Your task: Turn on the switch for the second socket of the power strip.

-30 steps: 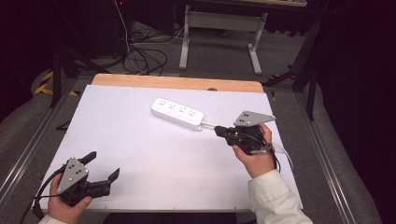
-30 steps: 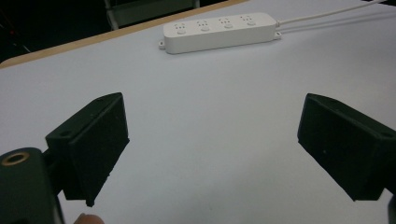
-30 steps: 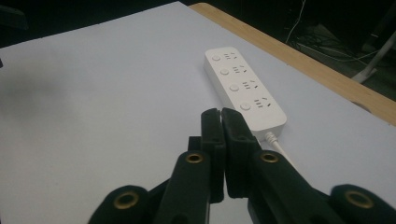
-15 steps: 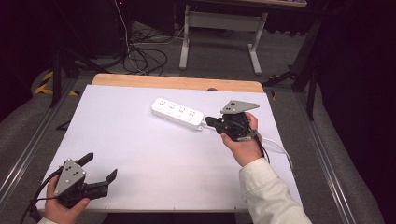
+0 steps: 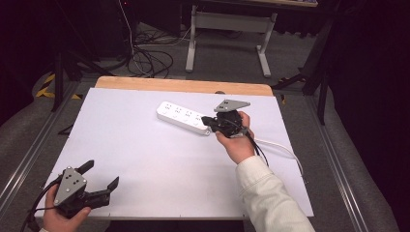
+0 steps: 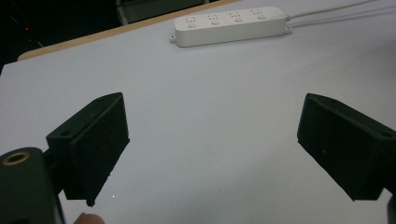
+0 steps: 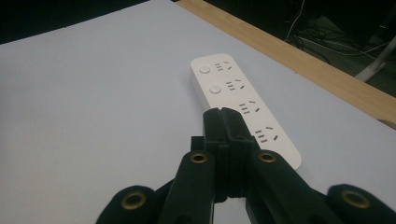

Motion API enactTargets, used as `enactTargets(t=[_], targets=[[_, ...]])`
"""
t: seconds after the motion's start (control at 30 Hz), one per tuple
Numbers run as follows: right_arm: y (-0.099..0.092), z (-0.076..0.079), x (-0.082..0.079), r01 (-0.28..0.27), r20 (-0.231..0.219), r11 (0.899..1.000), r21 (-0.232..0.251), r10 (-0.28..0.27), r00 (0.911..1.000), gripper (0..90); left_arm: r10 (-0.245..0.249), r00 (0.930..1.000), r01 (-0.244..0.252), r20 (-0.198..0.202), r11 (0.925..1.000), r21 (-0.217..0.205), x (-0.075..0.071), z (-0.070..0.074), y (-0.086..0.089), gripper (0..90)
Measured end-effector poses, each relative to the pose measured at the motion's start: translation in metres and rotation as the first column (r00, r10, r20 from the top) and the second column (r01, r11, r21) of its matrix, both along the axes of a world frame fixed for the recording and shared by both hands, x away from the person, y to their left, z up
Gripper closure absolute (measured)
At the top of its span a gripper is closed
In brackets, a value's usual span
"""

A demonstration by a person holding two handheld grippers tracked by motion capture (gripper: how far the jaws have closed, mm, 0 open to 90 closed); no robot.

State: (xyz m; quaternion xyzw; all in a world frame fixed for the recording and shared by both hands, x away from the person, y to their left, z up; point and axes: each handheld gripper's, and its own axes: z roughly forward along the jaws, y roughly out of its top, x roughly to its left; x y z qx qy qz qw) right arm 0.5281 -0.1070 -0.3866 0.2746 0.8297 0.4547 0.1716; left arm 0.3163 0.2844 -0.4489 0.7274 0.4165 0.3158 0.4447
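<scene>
A white power strip [image 5: 184, 116] with several sockets and round buttons lies flat on the white table, its cable running off to the right. My right gripper [image 5: 205, 120] is shut with nothing between its jaws, and its tips hover over the strip's near-right end. In the right gripper view the closed jaws [image 7: 221, 114] point along the power strip [image 7: 233, 95], right above its third button. My left gripper [image 5: 102, 175] rests open at the table's front left corner. In the left gripper view the wide-apart jaws [image 6: 212, 154] frame bare table, with the power strip [image 6: 229, 25] far off.
The white table top [image 5: 145, 154] has a wooden strip [image 5: 183, 85] along its far edge. The strip's white cable [image 5: 283, 150] curves across the right side of the table. Behind the table stand a desk frame [image 5: 227, 29] and loose floor cables [image 5: 150, 58].
My right gripper has moved left and slightly down, from beside the strip's cable end to over the strip. The left gripper has stayed in place.
</scene>
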Motion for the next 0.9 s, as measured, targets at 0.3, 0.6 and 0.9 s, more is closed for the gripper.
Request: enactTargets(t=[0.3,0.6,0.9], targets=[[0.016,-0.02,0.022,0.032,-0.012,0.999,0.008,-0.032,0.9994,90.0,0.002,1.0,-0.002,0.006,1.0,0.001,0.001,0.001,0.001,9.4],[0.032,-0.033,0.035,0.037,-0.001,0.999,-0.003,-0.037,0.9993,90.0,0.0,1.0,0.0,0.003,1.0,-0.009,0.002,0.001,0.002,9.4],[0.049,-0.046,0.048,0.057,-0.016,0.998,0.007,-0.057,0.9983,90.0,-0.007,1.0,0.007,-0.002,0.9999,-0.013,0.003,0.001,0.002,9.5]])
